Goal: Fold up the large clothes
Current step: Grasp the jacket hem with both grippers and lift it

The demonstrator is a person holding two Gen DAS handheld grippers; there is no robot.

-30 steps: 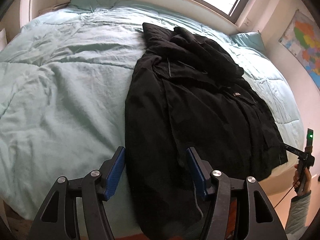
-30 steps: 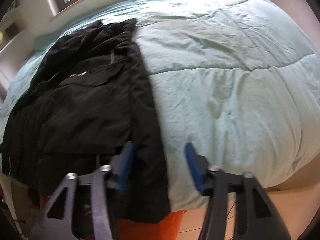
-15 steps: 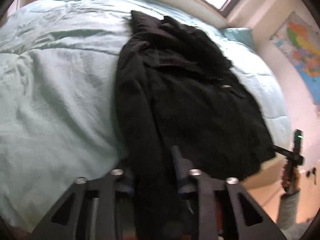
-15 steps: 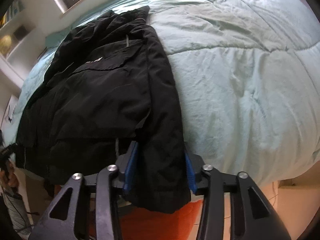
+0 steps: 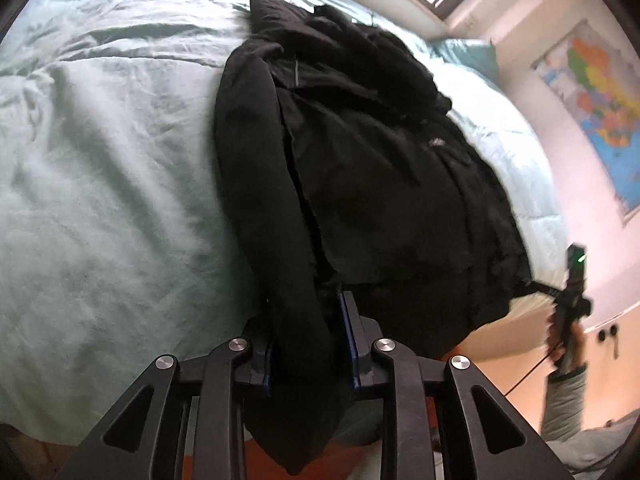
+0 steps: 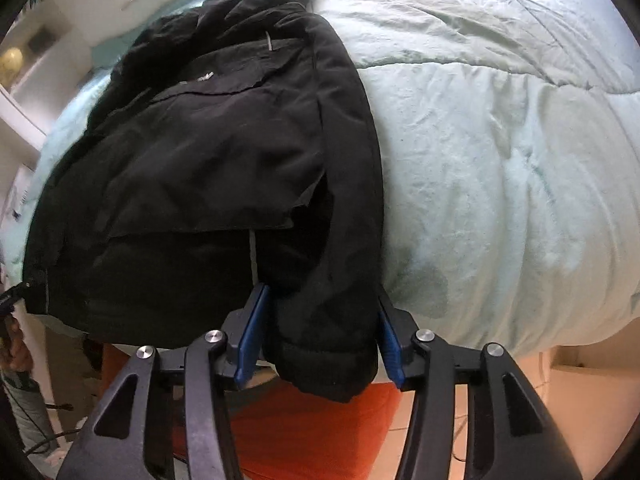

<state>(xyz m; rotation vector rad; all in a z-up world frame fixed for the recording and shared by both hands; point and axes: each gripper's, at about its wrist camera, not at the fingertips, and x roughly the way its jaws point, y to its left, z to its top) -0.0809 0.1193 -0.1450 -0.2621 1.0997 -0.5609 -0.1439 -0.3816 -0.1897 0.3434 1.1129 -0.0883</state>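
Observation:
A large black jacket (image 5: 380,168) lies lengthwise on a pale green duvet (image 5: 100,184), its hem hanging over the bed's near edge. My left gripper (image 5: 308,320) is shut on the jacket's left sleeve (image 5: 292,312) near the cuff. In the right wrist view the jacket (image 6: 200,168) fills the left half. My right gripper (image 6: 320,320) is shut on the jacket's right sleeve (image 6: 332,320), its blue pads pressed against both sides, with the cuff hanging below.
The duvet (image 6: 500,140) spreads wide beside the jacket. The other gripper and the person's hand (image 5: 572,300) show at the bed's right edge. A wall map (image 5: 600,92) hangs on the right. Orange fabric (image 6: 320,432) lies below the bed edge.
Both grippers moved in from open positions at the bed's edge and closed on the jacket's two sleeves. The sleeves are now clamped between the pads.

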